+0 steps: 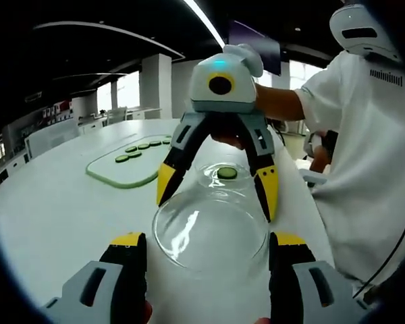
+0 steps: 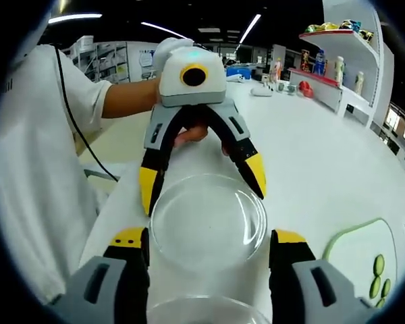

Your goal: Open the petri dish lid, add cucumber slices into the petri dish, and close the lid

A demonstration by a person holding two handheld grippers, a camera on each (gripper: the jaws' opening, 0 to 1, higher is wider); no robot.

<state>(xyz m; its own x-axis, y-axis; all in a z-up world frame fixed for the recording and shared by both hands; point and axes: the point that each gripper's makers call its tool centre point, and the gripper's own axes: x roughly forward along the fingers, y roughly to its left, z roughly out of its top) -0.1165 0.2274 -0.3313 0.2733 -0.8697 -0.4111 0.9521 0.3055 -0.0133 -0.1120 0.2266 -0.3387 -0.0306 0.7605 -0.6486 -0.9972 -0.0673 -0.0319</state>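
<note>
Left gripper view: beyond and to the left of the left gripper (image 1: pixel 208 253), a pale green rectangular cutting board (image 1: pixel 128 169) lies on the white tabletop (image 1: pixel 47 209) and carries a row of round green cucumber slices (image 1: pixel 143 146). Straight ahead, between this gripper's widely parted yellow-tipped jaws, is the clear round petri dish lid (image 1: pixel 209 233), seen tilted and transparent with bright glare on its surface; whether the jaws actually touch its rim cannot be told. Just beyond the lid, the clear round petri dish base (image 1: pixel 223 177) rests on the table and contains one cucumber slice (image 1: pixel 227 173). The right gripper (image 1: pixel 217 189) faces the camera, its grey arms spread wide on either side of that base, with nothing between its tips. To the right stands a person in a white shirt (image 1: pixel 364 155). Right gripper view: the same lid (image 2: pixel 208 221) sits between the left gripper's (image 2: pixel 201 182) open jaws, just ahead of the right gripper (image 2: pixel 208 253), whose own jaws stand wide apart and hold nothing; the base rim (image 2: pixel 196 309) curves below, closest to the camera. The cutting board (image 2: pixel 361 253) lies far right.
</note>
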